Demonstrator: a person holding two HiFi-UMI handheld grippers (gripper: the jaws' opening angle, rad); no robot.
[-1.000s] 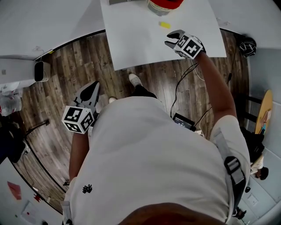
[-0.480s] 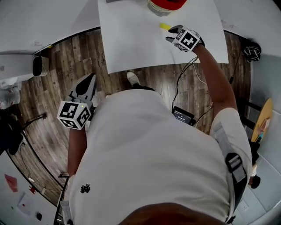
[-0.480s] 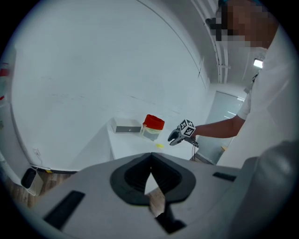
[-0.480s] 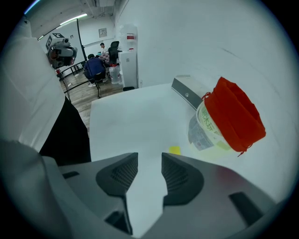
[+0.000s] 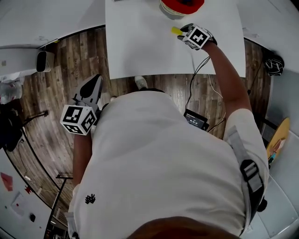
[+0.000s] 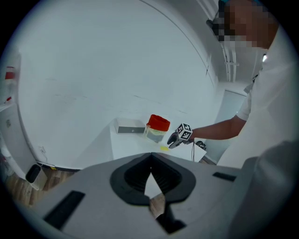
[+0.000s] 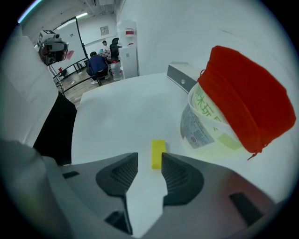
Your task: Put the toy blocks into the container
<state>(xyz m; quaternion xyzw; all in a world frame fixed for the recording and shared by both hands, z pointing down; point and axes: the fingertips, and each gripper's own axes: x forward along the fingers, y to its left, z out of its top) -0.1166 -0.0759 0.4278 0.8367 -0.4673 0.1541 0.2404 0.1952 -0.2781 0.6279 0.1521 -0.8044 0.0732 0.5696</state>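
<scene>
A small yellow block lies flat on the white table, just in front of a clear tub with a red cover. My right gripper is open, low over the table. The block's near end sits at the mouth of the jaws, close to the right finger, and no pad presses on it. In the head view, the right gripper reaches the block below the tub. My left gripper hangs over the floor, shut and empty; its own view shows the tips meeting.
A flat grey box lies at the table's back next to the tub. The table's near edge runs above a wooden floor with cables and a black unit. People stand far off.
My right gripper has moved forward across the table until its jaws reach the yellow block. The left gripper has barely shifted.
</scene>
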